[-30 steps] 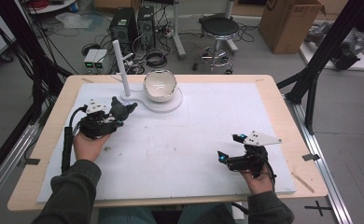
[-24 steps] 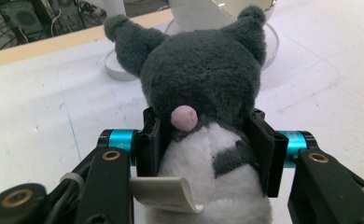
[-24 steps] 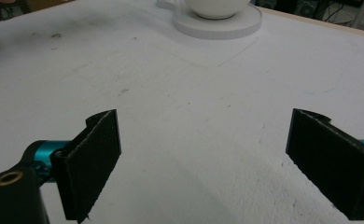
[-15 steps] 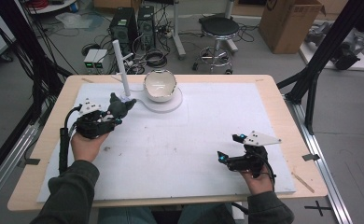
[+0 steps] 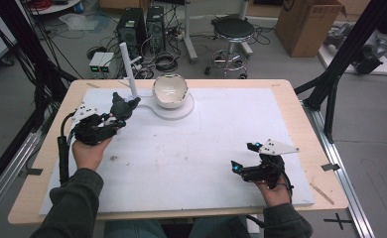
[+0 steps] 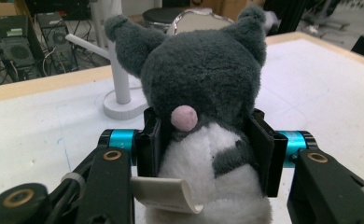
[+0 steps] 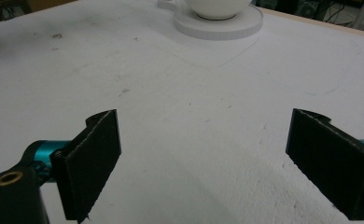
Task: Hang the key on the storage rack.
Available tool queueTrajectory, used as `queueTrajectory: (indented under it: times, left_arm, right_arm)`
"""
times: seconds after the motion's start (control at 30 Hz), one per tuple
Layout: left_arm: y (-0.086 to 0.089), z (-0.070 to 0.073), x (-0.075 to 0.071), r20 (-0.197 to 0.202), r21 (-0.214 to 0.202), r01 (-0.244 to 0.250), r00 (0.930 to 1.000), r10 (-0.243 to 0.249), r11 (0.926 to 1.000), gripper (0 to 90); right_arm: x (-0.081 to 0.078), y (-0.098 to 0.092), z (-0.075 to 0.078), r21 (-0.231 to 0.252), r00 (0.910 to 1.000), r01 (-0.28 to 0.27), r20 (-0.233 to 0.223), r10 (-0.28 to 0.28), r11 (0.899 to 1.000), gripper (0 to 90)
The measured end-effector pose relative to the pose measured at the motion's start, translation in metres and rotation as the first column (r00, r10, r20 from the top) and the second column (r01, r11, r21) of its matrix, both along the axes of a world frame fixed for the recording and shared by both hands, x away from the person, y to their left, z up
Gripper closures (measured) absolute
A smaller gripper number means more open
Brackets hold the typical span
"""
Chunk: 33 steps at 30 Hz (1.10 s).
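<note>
The left gripper grasps a plush toy (grey, pink-nosed) just left of the bowl; the right gripper, well apart from the bowl, gapes with nothing between its jaws.

No lettering, number or brand can be read anywhere; the white tag curling from the plush toy at six o'clock looks blank.

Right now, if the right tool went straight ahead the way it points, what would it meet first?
Probably the white round base under the bowl; the right tool stands open, with bare table before that. Depth is unclear.
</note>
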<state>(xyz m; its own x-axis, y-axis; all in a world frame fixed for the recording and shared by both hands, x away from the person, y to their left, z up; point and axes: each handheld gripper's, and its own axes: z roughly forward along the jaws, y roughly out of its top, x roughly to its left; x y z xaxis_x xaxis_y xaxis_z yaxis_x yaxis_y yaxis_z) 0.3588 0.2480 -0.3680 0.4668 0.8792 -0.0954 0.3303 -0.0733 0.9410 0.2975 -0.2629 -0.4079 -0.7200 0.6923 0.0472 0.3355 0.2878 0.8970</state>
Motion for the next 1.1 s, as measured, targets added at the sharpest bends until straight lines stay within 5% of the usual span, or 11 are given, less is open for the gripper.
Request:
queueTrajectory:
  times: [0.7, 1.1]
  left_arm:
    - [0.014, 0.011, 0.005, 0.049, -0.135, -0.071, 0.9957, 0.078, 0.9883, 53.9]
    - [0.017, 0.017, 0.011, 0.057, -0.157, -0.089, 0.9935, 0.099, 0.9837, 54.3]
  right_arm:
    - [0.001, 0.001, 0.0, -0.002, 1.0, -0.007, 0.004, 0.007, 1.0, 9.6]
    - [0.001, 0.002, -0.001, 0.001, 1.0, -0.009, 0.001, 0.009, 1.0, 9.6]
